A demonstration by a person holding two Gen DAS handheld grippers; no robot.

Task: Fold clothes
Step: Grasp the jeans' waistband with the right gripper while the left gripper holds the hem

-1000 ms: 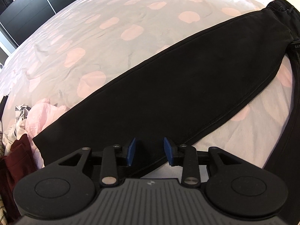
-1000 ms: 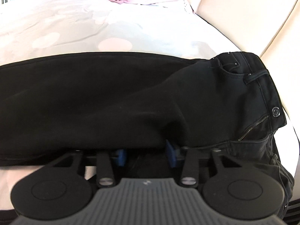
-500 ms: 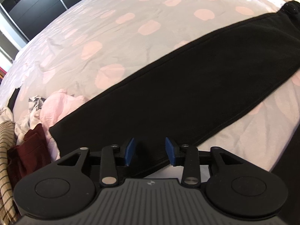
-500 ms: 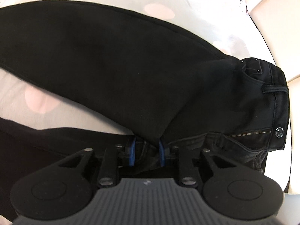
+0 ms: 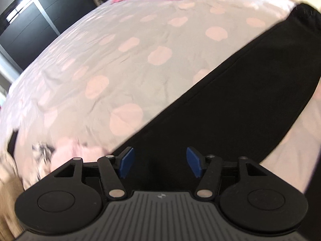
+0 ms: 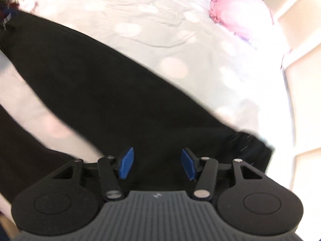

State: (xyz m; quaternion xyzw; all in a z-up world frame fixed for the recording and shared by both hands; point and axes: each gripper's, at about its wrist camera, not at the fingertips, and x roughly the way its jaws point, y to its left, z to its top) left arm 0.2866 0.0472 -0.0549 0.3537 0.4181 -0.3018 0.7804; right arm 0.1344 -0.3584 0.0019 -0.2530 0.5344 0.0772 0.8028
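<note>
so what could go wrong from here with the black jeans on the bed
1. Both views are blurred, so a regrasp aimed now could miss the hem or waistband.
2. The left gripper and right gripper have just been opening, and nothing visibly sits between the blue pads, so the black jeans may settle skewed on the spotted bedsheet.
3. The heap of other clothes lies near the leg end and could get caught in the fold.
</note>
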